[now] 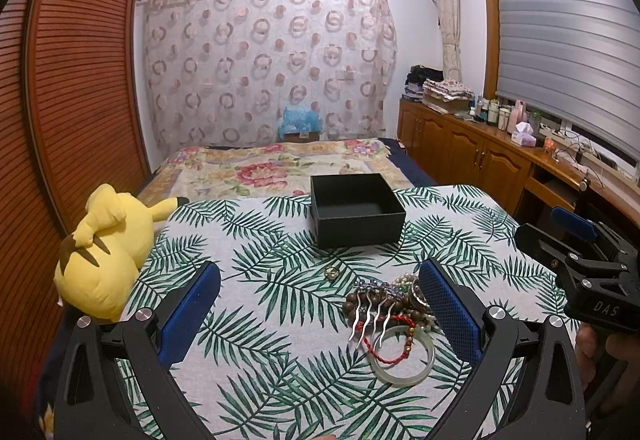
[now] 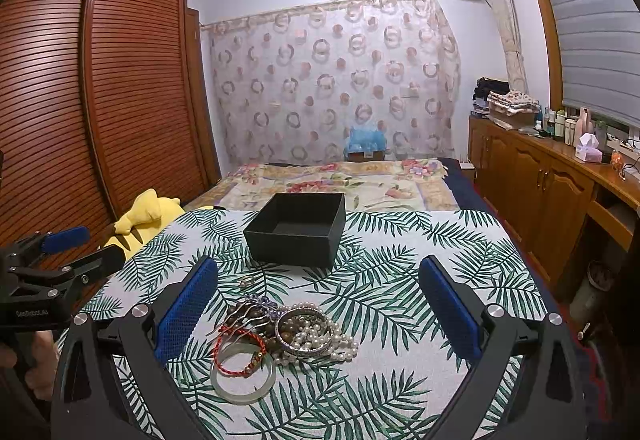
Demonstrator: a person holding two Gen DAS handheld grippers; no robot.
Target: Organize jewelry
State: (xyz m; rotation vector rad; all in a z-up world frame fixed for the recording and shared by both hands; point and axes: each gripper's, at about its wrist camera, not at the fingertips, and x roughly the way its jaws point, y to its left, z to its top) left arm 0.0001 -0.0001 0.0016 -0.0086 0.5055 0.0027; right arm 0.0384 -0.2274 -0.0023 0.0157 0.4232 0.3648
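Note:
An open, empty black box stands on the palm-leaf cloth. Nearer lies a jewelry heap: a pale jade bangle, a red cord bracelet, a silver hair comb, brown beads, a pearl strand and a metal bangle. A small ring lies apart, toward the box. My left gripper is open, above the cloth, left of the heap. My right gripper is open with the heap between its fingers, not touching.
A yellow plush toy lies at the table's left edge. A bed with a floral cover is behind the table. A wooden wardrobe stands left and low cabinets right.

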